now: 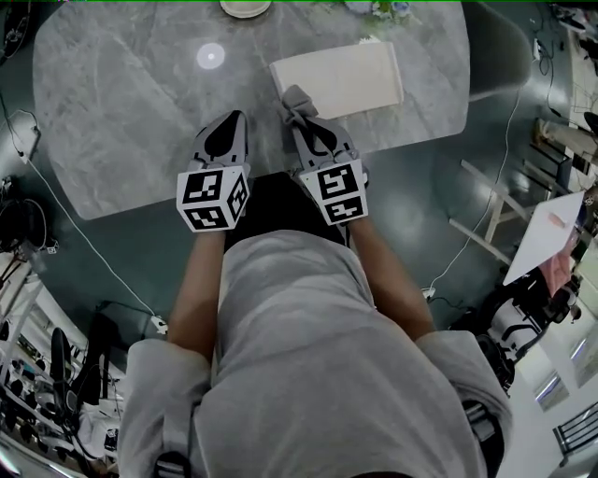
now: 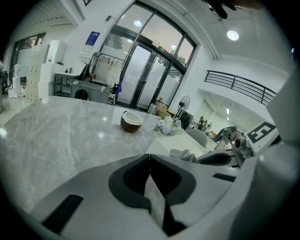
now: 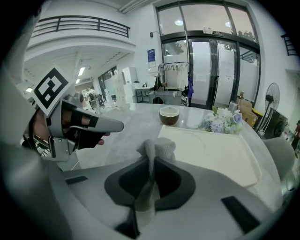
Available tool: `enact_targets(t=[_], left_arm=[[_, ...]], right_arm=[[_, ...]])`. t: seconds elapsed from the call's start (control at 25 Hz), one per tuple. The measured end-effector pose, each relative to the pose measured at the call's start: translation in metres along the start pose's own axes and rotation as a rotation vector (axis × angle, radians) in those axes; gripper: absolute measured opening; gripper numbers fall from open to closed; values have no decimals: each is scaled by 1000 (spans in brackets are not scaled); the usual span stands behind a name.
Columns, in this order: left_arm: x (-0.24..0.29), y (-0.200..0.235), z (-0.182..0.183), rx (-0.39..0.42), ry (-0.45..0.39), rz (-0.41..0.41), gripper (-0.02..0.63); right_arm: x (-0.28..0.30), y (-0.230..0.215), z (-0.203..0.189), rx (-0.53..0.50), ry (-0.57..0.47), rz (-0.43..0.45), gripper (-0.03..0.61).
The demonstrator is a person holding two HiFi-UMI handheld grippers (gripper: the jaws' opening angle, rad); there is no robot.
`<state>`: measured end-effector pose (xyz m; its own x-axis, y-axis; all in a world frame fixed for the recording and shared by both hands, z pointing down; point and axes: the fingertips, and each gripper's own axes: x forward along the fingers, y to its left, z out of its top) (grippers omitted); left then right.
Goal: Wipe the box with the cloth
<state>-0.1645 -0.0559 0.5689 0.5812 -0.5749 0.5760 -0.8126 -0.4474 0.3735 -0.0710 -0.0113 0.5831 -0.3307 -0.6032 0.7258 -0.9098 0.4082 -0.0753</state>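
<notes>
My left gripper (image 2: pixel 149 164) is pressed together, empty, above the grey marble table (image 1: pixel 121 112). My right gripper (image 3: pixel 151 171) pinches the crumpled grey cloth (image 3: pixel 158 149) at the near corner of the flat white rectangular box (image 1: pixel 341 79). Unbraced, that box may skate on the marble when I swipe.

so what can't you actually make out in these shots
- Whether the cloth touches the box: right gripper view, the right gripper covers the box's near edge.
- The bowl: head view, cut off by the top edge; what it holds is too small to tell in the gripper views.
- The flowers: head view, cut off by the top edge.
</notes>
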Motion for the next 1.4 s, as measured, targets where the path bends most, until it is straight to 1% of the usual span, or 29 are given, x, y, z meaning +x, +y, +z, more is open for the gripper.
enact_targets(t=[0.16,0.36,0.68,1.04,1.24,1.4], left_arm=[[0,5,4,5,9,4,23],[6,12,9,5,10,8,23],[12,26,17,-6,19,3,23],[29,37,48,16,19,-45,23],[38,44,68,30,14,-79,23],[43,48,78,40,14,-118,23]], right_arm=[[4,-2,10,24,-9,-4,40],[18,-14,22,9,3,-46,38],[34,-21,38,14,26,-59,38],[55,-30,60,9,60,-81,38],[66,-33,71,-34,95,-90,38],[71,-31,73,-159,141,-45,38]])
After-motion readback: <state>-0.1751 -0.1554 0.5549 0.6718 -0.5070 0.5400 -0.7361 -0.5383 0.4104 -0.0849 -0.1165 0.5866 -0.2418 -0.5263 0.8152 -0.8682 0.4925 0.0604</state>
